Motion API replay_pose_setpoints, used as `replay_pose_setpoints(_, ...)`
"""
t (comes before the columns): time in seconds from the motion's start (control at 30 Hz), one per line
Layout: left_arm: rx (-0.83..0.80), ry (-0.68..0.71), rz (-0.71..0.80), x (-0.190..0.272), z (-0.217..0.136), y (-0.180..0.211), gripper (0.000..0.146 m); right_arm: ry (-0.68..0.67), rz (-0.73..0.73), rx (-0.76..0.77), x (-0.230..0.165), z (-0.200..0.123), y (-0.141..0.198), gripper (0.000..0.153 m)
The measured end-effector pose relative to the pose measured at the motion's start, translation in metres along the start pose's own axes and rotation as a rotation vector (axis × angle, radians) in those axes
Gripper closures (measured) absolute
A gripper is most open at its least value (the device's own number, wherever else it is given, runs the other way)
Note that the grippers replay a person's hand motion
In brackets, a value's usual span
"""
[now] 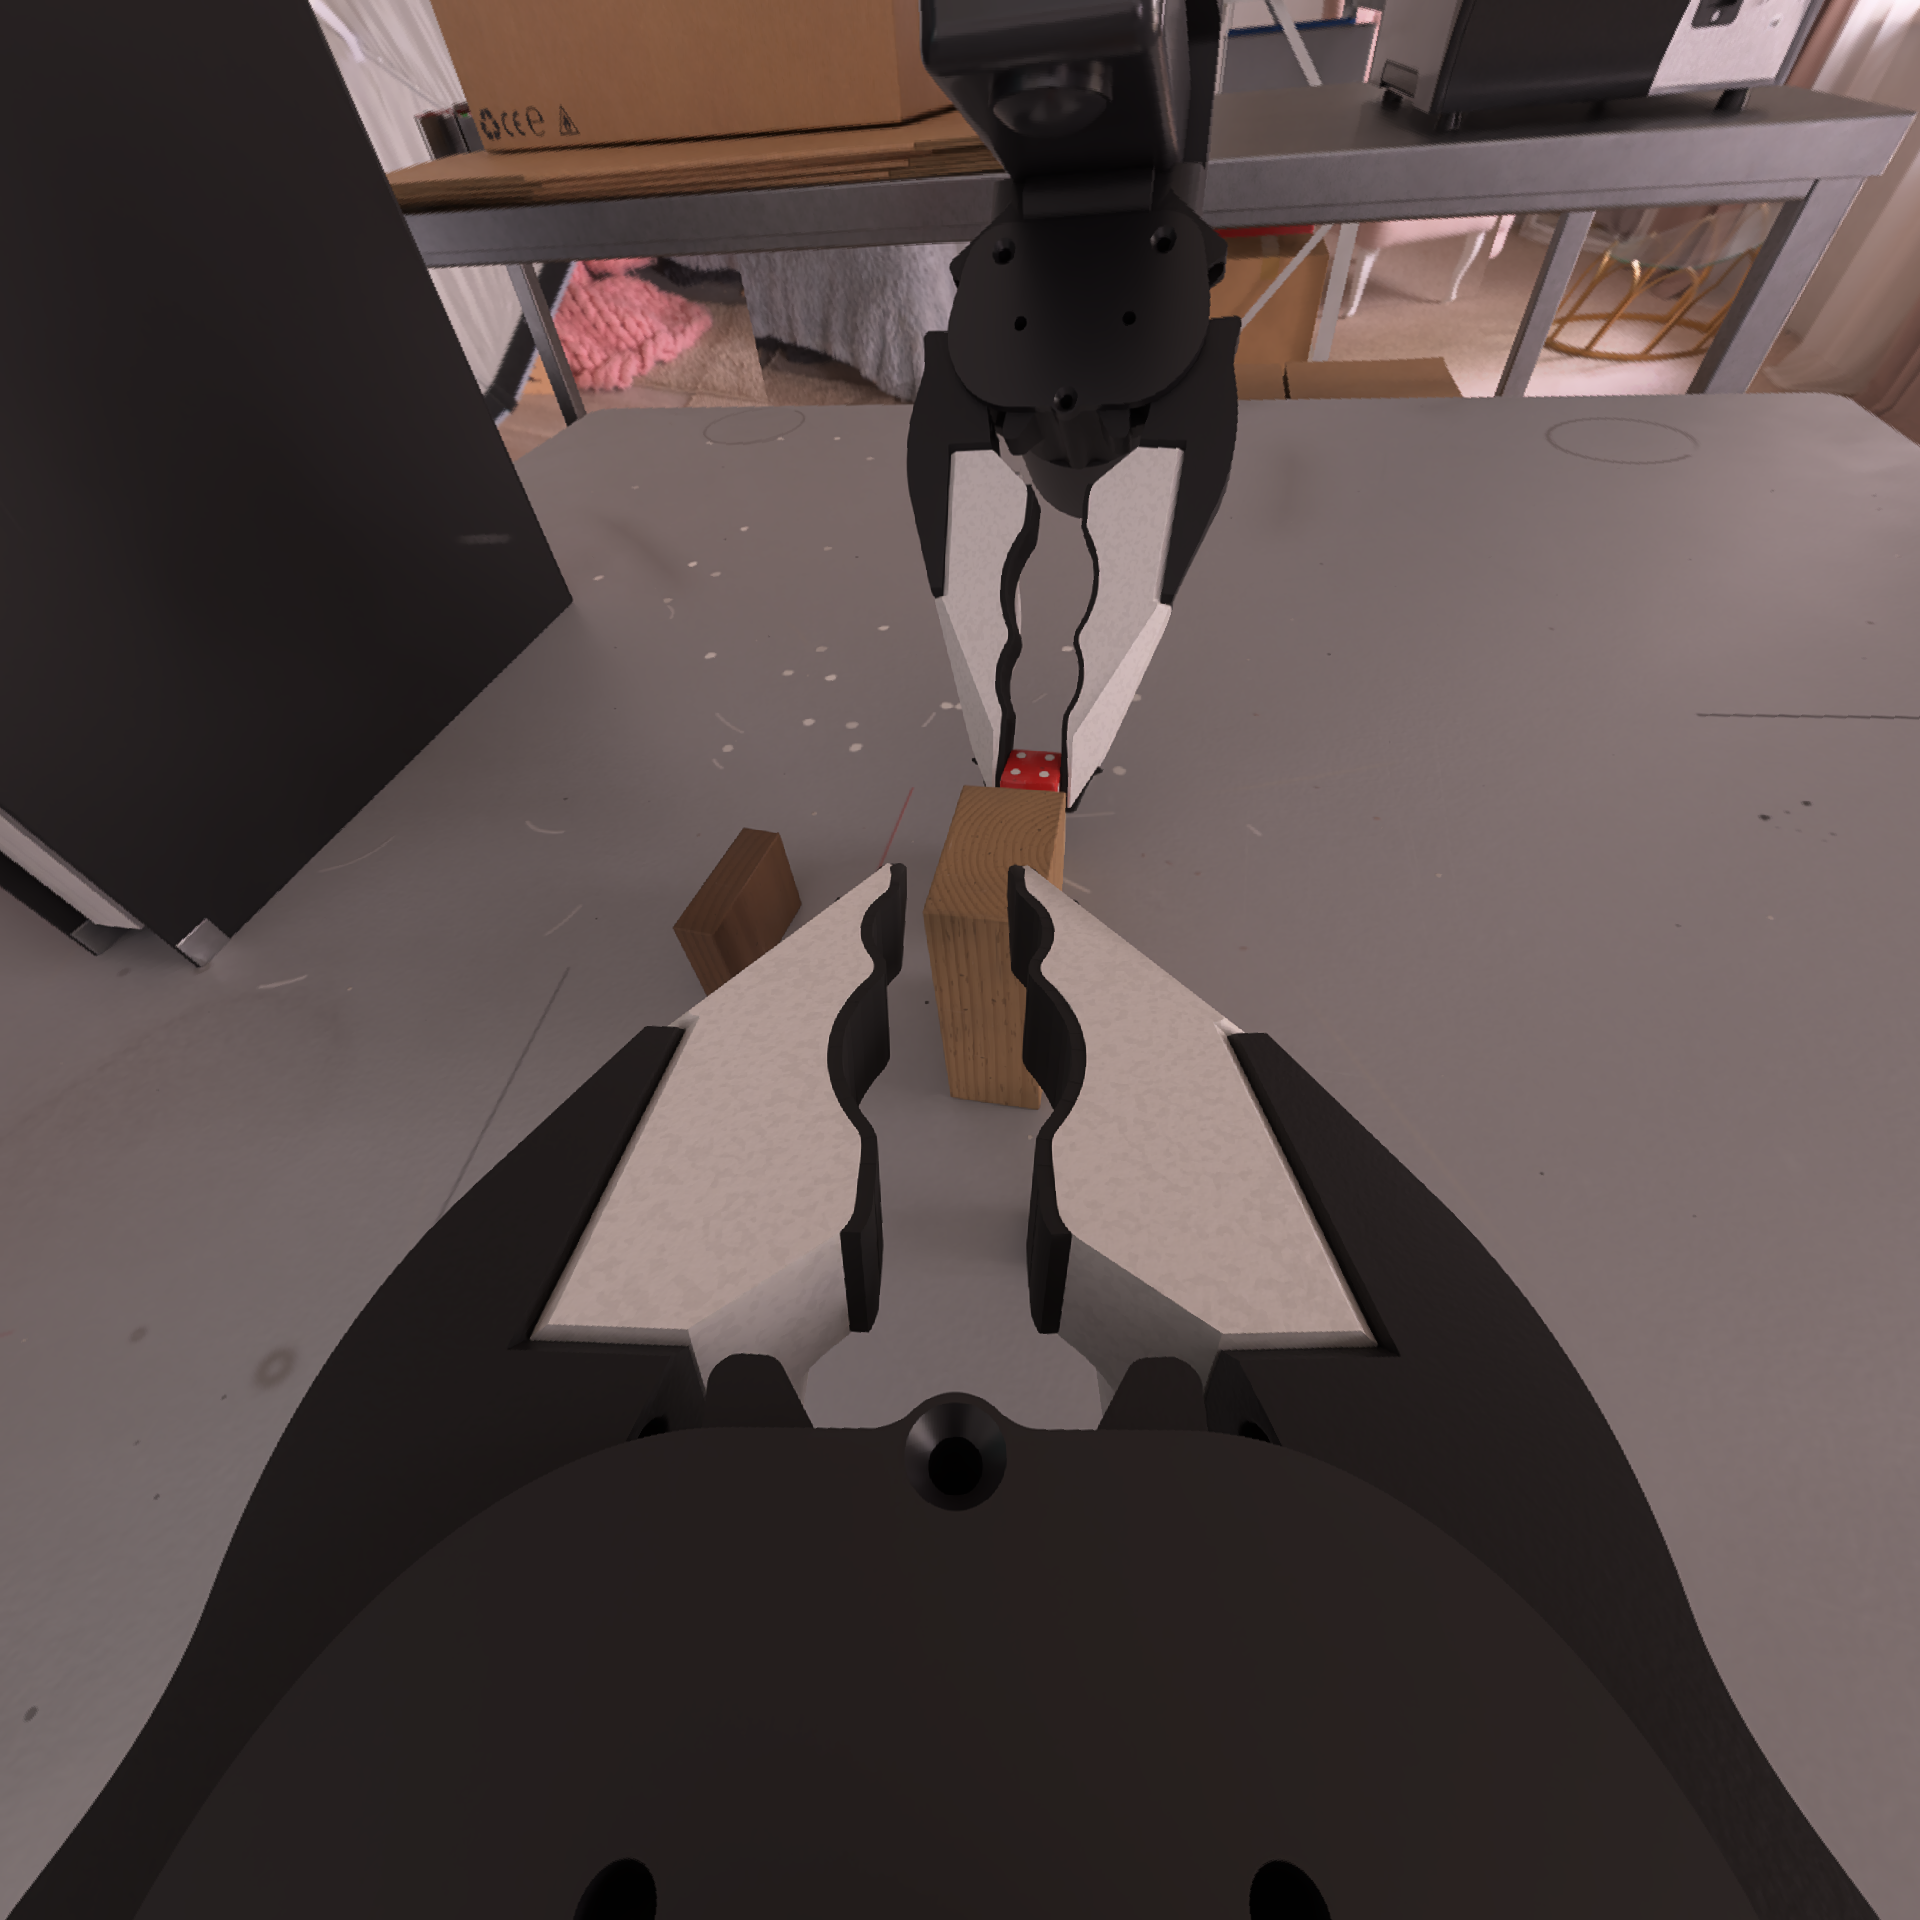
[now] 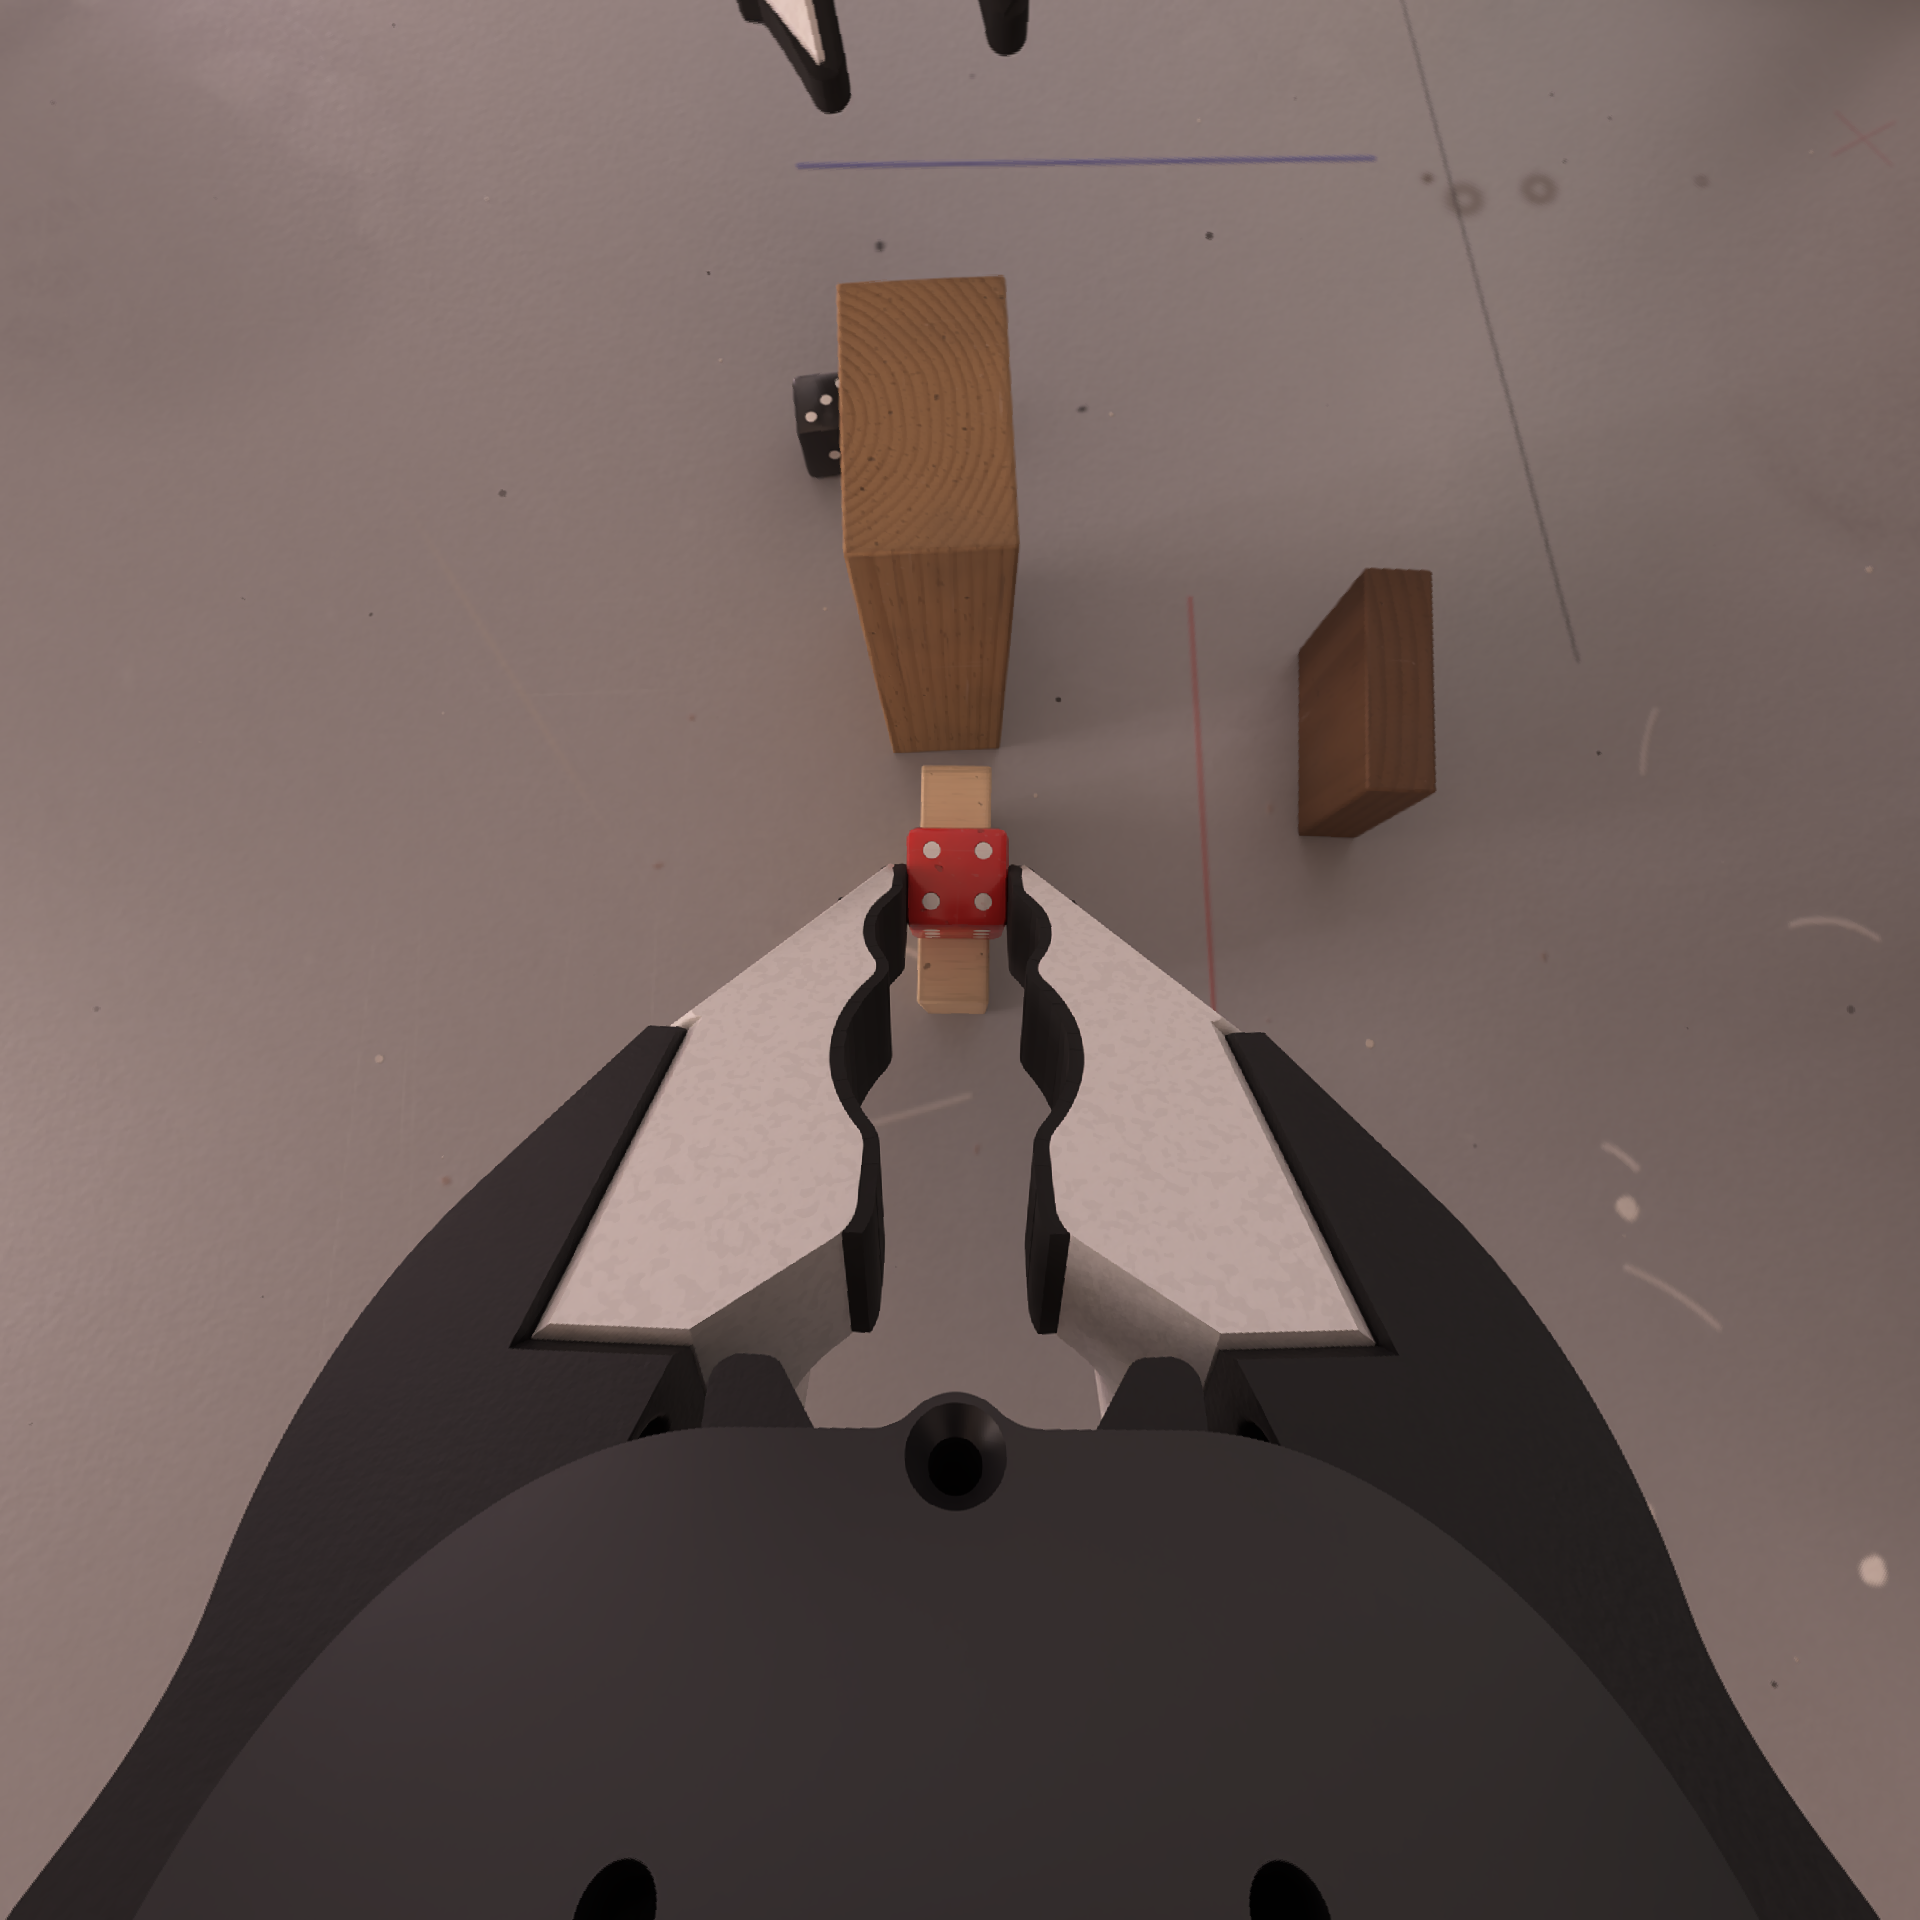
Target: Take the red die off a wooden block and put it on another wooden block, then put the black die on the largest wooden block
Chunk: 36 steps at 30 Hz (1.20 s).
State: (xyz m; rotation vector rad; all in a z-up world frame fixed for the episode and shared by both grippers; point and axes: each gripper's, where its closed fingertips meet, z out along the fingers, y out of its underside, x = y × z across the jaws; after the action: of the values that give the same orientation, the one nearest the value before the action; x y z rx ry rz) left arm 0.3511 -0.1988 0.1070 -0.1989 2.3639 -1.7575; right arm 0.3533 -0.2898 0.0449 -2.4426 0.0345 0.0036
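My right gripper (image 2: 956,894) clamps the red die (image 2: 957,876) above the small pale block (image 2: 954,800); left gripper (image 1: 956,883) part-open, empty. Cardboard box (image 1: 675,73) carries printed marks.

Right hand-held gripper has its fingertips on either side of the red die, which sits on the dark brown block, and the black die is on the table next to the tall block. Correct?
Not quite. The right wrist view shows the red die on the small pale block, not the dark brown block, which is bare. The right hand-held gripper does flank it, and the black die is beside the tall block.
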Motion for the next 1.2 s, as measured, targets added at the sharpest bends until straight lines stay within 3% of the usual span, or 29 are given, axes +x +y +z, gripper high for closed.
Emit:
replay_pose_setpoints(0.2, -0.082, 0.0, -0.006, -0.003, 0.002, -0.006, 0.133, 0.008, -0.008, 0.035, -0.001, 0.001, -0.003, 0.134)
replay_pose_setpoints(0.27, -0.133, 0.023, -0.016, -0.002, 0.004, -0.004, 0.143, 0.009, 0.002, 0.066, -0.001, -0.002, -0.007, 0.134)
replay_pose_setpoints(0.37, -0.242, 0.079, -0.028, 0.003, 0.007, -0.001, 0.146, 0.015, 0.015, 0.109, -0.001, -0.011, -0.012, 0.102)
replay_pose_setpoints(0.43, -0.305, 0.09, -0.014, 0.004, 0.01, -0.001, 0.146, 0.038, 0.012, 0.127, 0.0, -0.016, -0.013, 0.097)
replay_pose_setpoints(0.77, -0.631, 0.154, 0.095, 0.006, 0.02, 0.009, 0.146, 0.051, 0.018, 0.166, -0.004, -0.006, -0.005, 0.098)
replay_pose_setpoints(0.97, -0.739, 0.168, 0.118, 0.006, 0.021, 0.01, 0.146, 0.046, 0.001, 0.166, -0.005, -0.004, -0.002, 0.1)
replay_pose_setpoints(1.2, -0.793, 0.177, 0.128, 0.001, 0.02, 0.004, 0.146, 0.046, -0.005, 0.162, -0.005, -0.003, 0.0, 0.116)
